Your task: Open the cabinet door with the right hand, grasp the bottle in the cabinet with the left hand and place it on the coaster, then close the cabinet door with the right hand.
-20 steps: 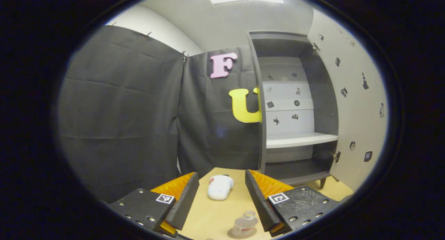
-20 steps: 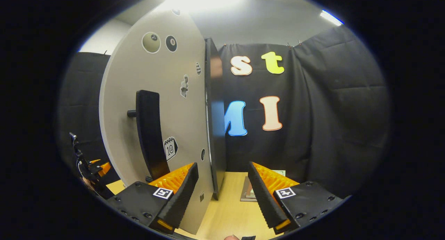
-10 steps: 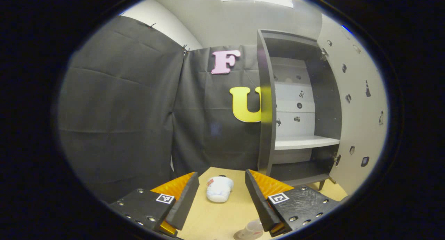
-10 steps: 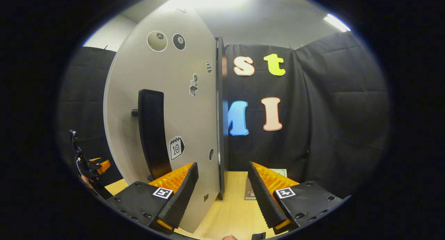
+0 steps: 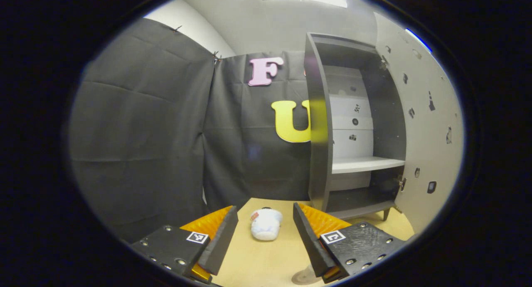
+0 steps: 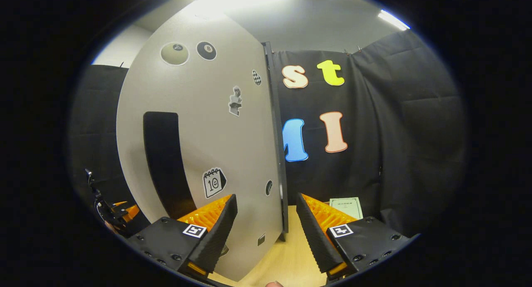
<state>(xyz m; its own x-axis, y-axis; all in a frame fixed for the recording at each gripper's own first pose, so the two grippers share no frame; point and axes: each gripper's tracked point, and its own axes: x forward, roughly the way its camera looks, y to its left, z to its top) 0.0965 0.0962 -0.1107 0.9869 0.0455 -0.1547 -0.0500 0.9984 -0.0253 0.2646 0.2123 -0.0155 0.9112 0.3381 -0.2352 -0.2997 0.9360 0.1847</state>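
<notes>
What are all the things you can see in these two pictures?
Cabinet: one, dark grey, standing on the table, open.
Shelf: one, white, inside the cabinet.
Cabinet door: one, pale grey with stickers, swung open.
Door handle: one, black, on the door's front.
Plush toy: one, white, lying on the table.
Coaster: one, grey, partly hidden low on the table.
Paper card: one, pale green, by the cloth wall.
Table: one, light wood.
Left gripper: open, empty.
Right gripper: open, straddling the door's edge.
</notes>
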